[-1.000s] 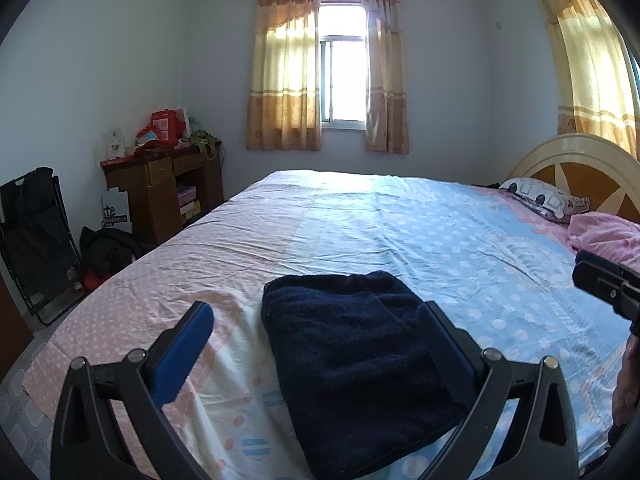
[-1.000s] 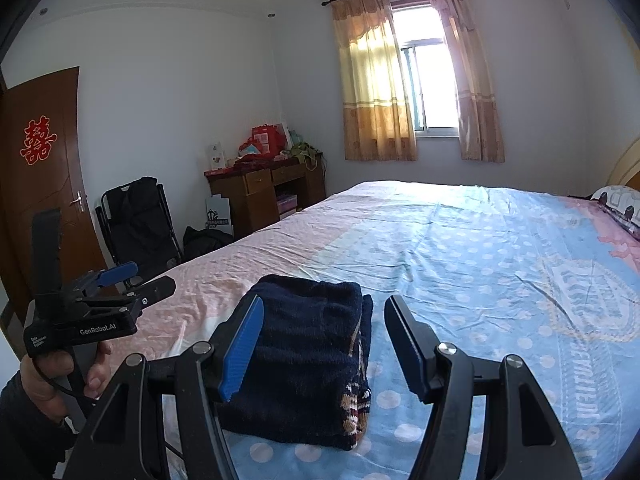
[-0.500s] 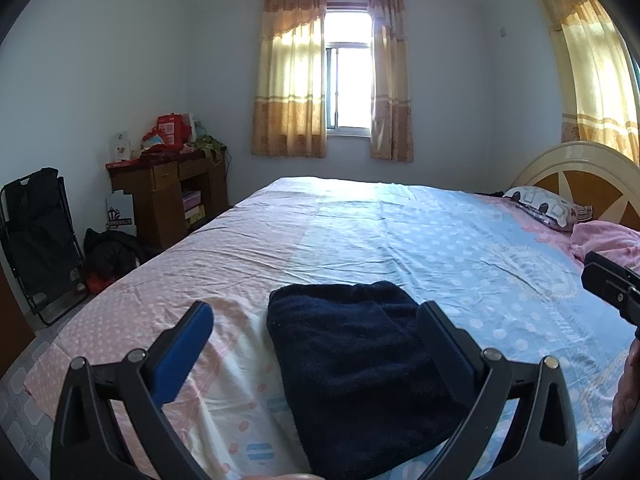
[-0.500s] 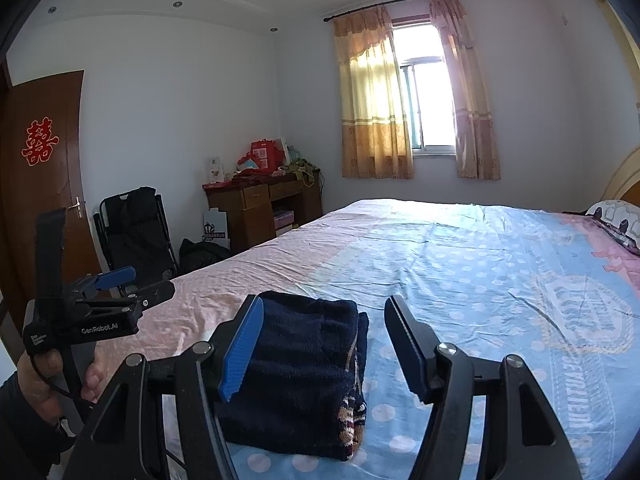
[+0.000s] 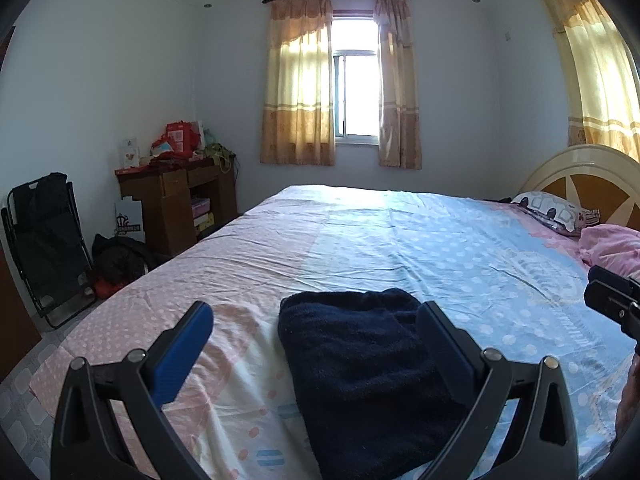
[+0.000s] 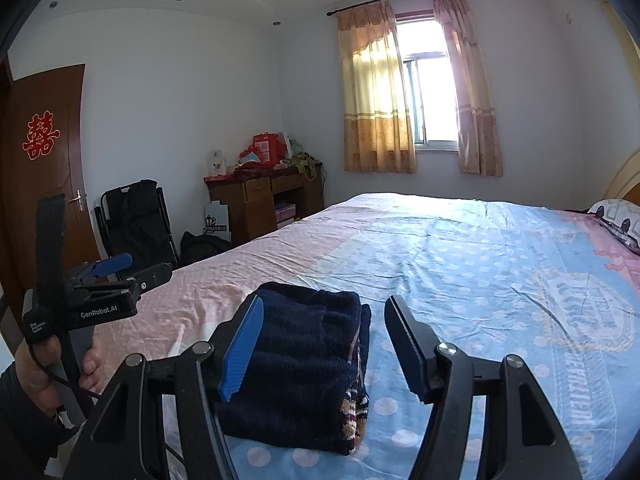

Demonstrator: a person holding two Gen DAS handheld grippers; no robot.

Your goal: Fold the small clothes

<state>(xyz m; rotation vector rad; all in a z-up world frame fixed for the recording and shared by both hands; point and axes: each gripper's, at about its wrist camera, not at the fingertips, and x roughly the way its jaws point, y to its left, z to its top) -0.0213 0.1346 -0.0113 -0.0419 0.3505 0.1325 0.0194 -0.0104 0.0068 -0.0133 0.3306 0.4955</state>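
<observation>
The folded navy garment (image 6: 304, 364) was laid flat on the bed (image 6: 460, 264) near its front edge. The left tool (image 5: 316, 344) and right tool (image 6: 324, 344) were held released above it, nothing gripped, presumably because folding was finished.

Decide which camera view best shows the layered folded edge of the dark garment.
The right wrist view: the navy garment shows its stacked layers and patterned trim along one side. The left wrist view shows only its plain top.
</observation>
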